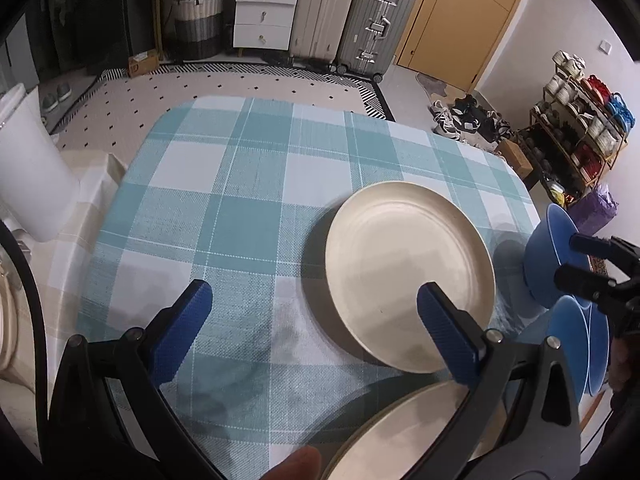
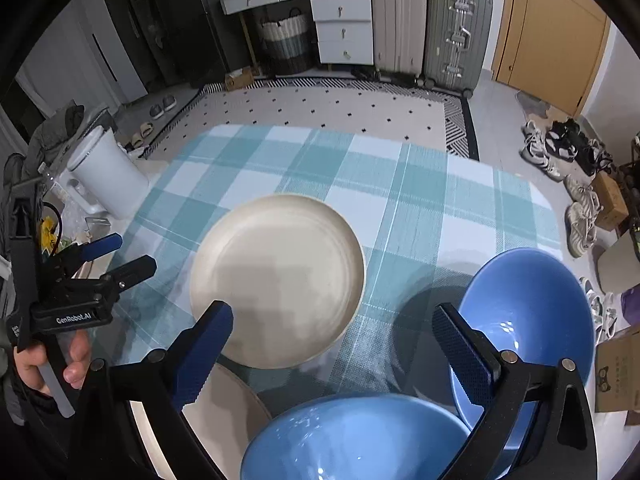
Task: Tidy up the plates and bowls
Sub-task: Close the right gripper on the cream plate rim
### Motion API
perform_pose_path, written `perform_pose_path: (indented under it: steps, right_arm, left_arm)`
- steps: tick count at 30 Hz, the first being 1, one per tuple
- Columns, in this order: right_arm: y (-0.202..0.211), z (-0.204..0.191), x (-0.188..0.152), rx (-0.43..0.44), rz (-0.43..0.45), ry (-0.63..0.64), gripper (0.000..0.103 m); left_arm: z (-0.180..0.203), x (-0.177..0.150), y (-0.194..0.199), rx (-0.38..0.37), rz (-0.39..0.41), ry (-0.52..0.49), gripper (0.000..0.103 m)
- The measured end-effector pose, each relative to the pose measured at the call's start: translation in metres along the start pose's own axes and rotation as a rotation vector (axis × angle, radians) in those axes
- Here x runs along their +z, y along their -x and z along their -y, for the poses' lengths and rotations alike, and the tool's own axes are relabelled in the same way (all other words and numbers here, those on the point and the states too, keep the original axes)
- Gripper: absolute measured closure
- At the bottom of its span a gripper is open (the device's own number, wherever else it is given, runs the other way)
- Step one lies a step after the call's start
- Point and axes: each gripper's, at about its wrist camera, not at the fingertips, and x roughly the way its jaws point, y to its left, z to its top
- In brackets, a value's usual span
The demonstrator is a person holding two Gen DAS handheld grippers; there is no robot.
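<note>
Two cream plates and two blue bowls lie loose on the checked cloth of the bench (image 1: 224, 184), kinds side by side: plates to the left, bowls to the right. That grouping suggests each pair is meant to be stacked, though nothing is nested yet.

The left hand-held gripper (image 1: 314, 312) hangs above the cloth with its jaws spread wide and nothing between them; its right pad overlaps the near rim of the far plate (image 1: 408, 272) in the picture, but whether it touches cannot be told. The right hand-held gripper (image 2: 332, 332) is likewise wide and empty, poised over the gap between the far plate (image 2: 280, 276) and the far bowl (image 2: 532, 312), probably so it can turn to either.

The left wrist view shows the near plate (image 1: 400, 432) only as a slice at the bottom edge, and the bowls edge-on at far right, the far bowl (image 1: 548, 256) beyond the near bowl (image 1: 576, 344). The right wrist view looks into both bowls, shows the near bowl (image 2: 352, 440) close below, and catches the person's hand (image 2: 52, 356) around the left tool's handle.
</note>
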Motion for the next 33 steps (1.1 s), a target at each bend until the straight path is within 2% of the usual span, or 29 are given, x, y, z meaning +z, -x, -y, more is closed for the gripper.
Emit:
perform_pose_path:
  steps: [6, 13, 28, 30, 33]
  right_arm:
    - [-0.02, -0.003, 0.002, 0.013, -0.039, 0.007, 0.002]
    - [-0.046, -0.005, 0.003, 0.028, -0.1, 0.009, 0.017]
    - [-0.085, 0.001, 0.0, 0.024, -0.194, 0.019, 0.032]
    - [-0.089, 0.002, 0.0, 0.019, -0.205, 0.021, 0.034]
    - [-0.094, 0.004, 0.0, 0.012, -0.216, 0.02, 0.039]
  left_arm:
    - [0.0, 0.0, -0.021, 0.01, -0.027, -0.002, 0.001]
    - [0.0, -0.004, -0.041, 0.004, -0.06, 0.011, 0.001]
    - [0.009, -0.01, -0.077, 0.004, -0.143, -0.009, 0.001]
    - [0.01, -0.011, -0.079, 0.004, -0.148, -0.009, 0.005]
    - [0.011, -0.013, -0.085, -0.006, -0.171, -0.011, 0.016]
